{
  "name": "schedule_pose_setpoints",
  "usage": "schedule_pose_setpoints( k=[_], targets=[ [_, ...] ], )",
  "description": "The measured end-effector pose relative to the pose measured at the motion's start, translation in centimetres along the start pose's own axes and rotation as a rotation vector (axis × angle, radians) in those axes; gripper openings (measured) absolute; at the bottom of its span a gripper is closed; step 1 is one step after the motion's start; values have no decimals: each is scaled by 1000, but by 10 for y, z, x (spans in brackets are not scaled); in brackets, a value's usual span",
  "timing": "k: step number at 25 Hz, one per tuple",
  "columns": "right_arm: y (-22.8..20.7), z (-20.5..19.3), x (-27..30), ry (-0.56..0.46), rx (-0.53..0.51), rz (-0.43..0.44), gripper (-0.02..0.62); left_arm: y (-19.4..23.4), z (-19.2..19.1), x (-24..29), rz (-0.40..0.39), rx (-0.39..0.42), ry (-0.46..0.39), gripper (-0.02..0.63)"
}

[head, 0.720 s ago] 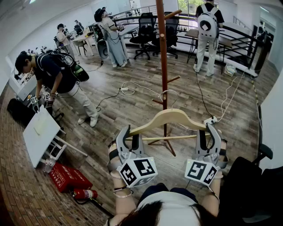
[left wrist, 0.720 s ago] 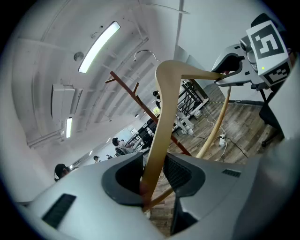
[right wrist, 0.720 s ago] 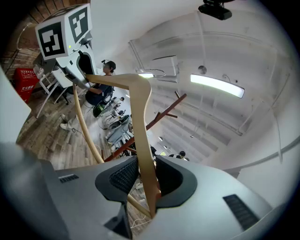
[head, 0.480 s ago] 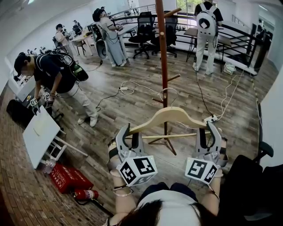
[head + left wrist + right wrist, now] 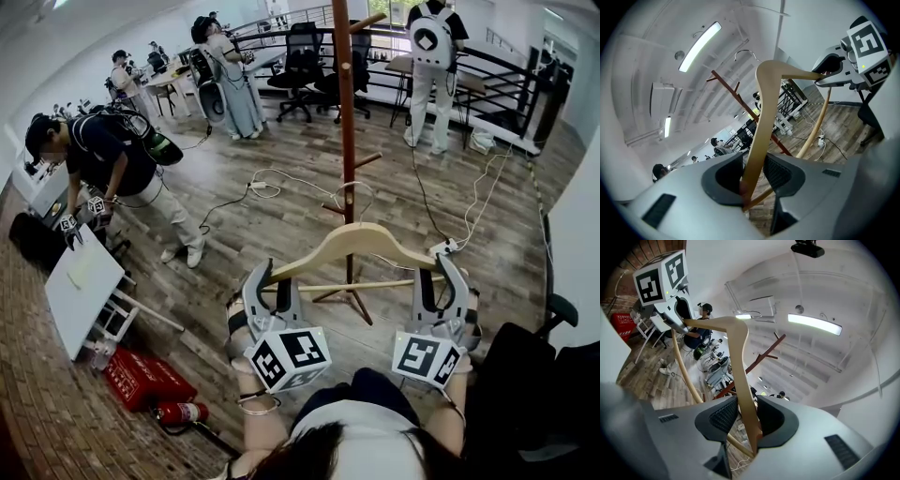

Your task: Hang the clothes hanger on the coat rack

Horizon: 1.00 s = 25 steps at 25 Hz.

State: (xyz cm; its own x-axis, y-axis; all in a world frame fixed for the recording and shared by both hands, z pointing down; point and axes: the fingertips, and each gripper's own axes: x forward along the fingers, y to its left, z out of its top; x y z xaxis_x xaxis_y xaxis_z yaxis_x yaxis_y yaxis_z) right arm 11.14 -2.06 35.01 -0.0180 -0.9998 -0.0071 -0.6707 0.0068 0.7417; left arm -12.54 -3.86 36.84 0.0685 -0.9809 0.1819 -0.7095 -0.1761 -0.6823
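Note:
A pale wooden clothes hanger (image 5: 352, 242) with a wire hook hangs level in the air in front of me, held at both ends. My left gripper (image 5: 272, 278) is shut on its left arm tip and my right gripper (image 5: 448, 272) on its right tip. The hanger's arm (image 5: 764, 122) runs up between the pads of the left gripper (image 5: 754, 168) in its own view. In the right gripper view, the hanger (image 5: 740, 362) sits between the pads of the right gripper (image 5: 746, 416). The reddish-brown coat rack (image 5: 347, 122) stands just beyond the hanger, pegs sticking out.
A person (image 5: 112, 155) bends over at the left near a tilted white board (image 5: 80, 286). A red box (image 5: 141, 375) and a fire extinguisher (image 5: 178, 412) lie at the lower left. Cables (image 5: 281, 183) cross the wood floor. More people and office chairs (image 5: 309, 56) stand behind the rack.
Both grippers keep their hold on the hanger in about the same place before the rack. The whole view has shifted up slightly.

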Motion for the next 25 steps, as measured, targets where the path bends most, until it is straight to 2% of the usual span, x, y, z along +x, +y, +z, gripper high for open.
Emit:
schedule_pose_setpoints(
  k=[13,25],
  targets=[
    [0,-8,9,20,-9,5,132,-6,2,11,-14,2,3,132],
    [-4,-6,50,11,4,6,132,5,10,48,-6,17,2,133]
  ],
)
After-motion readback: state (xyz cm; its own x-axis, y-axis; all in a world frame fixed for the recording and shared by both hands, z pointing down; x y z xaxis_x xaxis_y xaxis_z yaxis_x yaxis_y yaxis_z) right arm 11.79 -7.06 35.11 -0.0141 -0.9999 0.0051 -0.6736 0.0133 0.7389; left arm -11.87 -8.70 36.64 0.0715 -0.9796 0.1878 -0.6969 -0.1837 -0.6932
